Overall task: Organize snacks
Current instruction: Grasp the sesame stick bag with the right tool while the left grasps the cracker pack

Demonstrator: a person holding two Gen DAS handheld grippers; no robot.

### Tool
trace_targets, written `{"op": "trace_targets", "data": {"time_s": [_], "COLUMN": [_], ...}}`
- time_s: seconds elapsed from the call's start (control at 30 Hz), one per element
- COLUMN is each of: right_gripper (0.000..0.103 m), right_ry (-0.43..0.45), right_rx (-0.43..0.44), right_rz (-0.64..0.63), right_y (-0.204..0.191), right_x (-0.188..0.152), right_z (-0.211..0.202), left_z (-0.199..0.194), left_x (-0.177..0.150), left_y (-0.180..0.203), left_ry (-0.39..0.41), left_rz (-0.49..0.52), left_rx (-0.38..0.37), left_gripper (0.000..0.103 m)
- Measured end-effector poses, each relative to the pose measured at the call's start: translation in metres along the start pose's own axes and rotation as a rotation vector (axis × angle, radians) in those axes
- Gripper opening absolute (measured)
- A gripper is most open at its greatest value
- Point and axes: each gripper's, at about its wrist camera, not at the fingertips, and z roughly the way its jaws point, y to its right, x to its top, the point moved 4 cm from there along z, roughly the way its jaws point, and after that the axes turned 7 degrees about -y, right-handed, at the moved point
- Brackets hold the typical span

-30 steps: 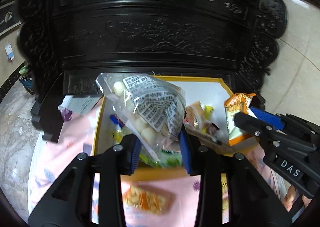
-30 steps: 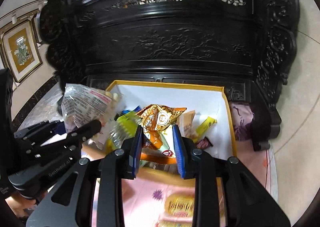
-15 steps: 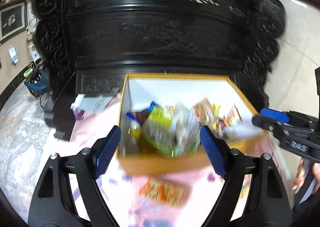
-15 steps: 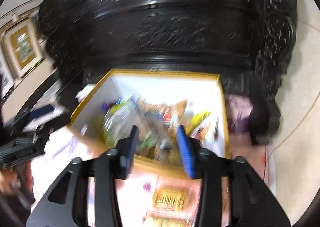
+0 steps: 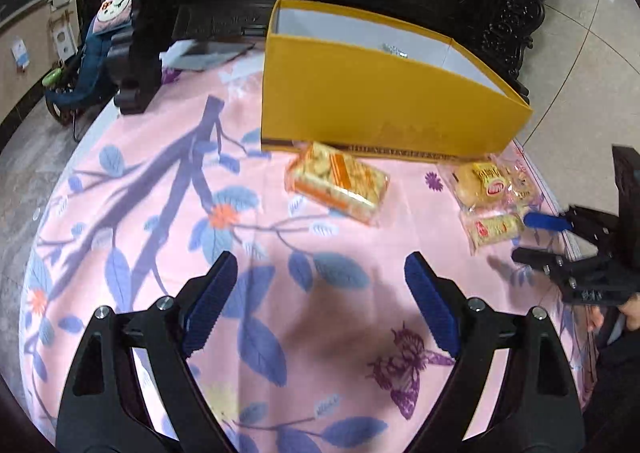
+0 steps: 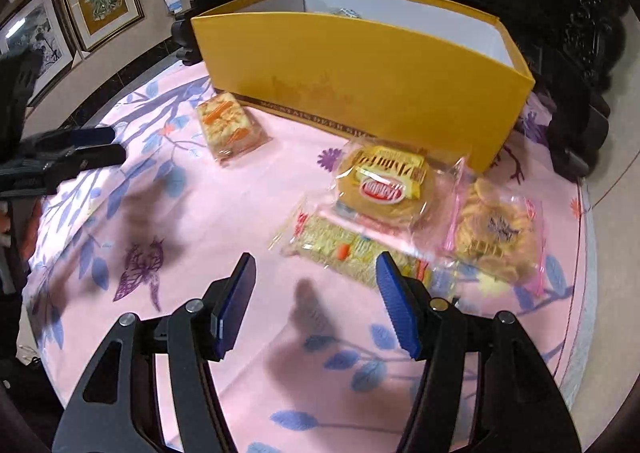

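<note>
Empty right gripper (image 6: 316, 305) jaws apart, noodle packet (image 6: 352, 253) just beyond

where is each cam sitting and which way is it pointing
Left wrist: on the left gripper, angled down at the pink cloth, facing the yellow box; own open fingers show, right gripper at the right edge.
Right wrist: on the right gripper, angled down at snack packets; own open fingers show, left gripper at left.
Shared: box, cloth, orange packet.
</note>
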Motion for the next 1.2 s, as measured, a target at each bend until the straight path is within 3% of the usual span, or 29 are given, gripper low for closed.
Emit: {"op": "trace_targets", "data": {"time_s": [0.5,0.63,0.77,0.9,0.97,1.03,1.13,1.2], "right_gripper": [0.063,0.063,0.063,0.067,0.068,0.068,0.044,0.031], "right_ry": [0.051,-0.010,-0.077,-0.133,-0.184,-0.174,-0.125,-0.103], "right_rx": [-0.043,0.031,0.014,0.045,0.020,-0.015,-0.103,-0.089], "right_rz": [0.069,0.005,-0.015,0.024,0.030,0.046,0.116,0.161], "right_y": [0.032,0.020,0.019,0.024,0.020,0.013,0.008,0.004], "right_x": [0.029,0.026,0.020,0.012,0.002,-0.007,-0.016,-0.020], "right_z": [-0.002,0.003,0.025,0.037,0.040,0.039,0.034,0.030], "left_z": [0.012,0.011,0.016,0.027,0.036,0.045,0.056,0.061], "left_x": [-0.001,0.000,0.003,0.012,0.018,0.027,0.040,0.047], "left_y": [0.017,0.014,0.013,0.018,0.019,0.020,0.023,0.030], "left_ry": [-0.022,-0.019,-0.026,-0.041,-0.045,-0.031,-0.018,-0.004], "left_rz": [0.039,0.036,0.035,0.125,0.198,0.258,0.313,0.372], "left_rx": [-0.006,-0.004,-0.011,-0.003,0.011,0.060,0.071,0.064], "left_gripper": [0.087,0.087,0.087,0.087,0.087,0.087,0.087,0.087]}}
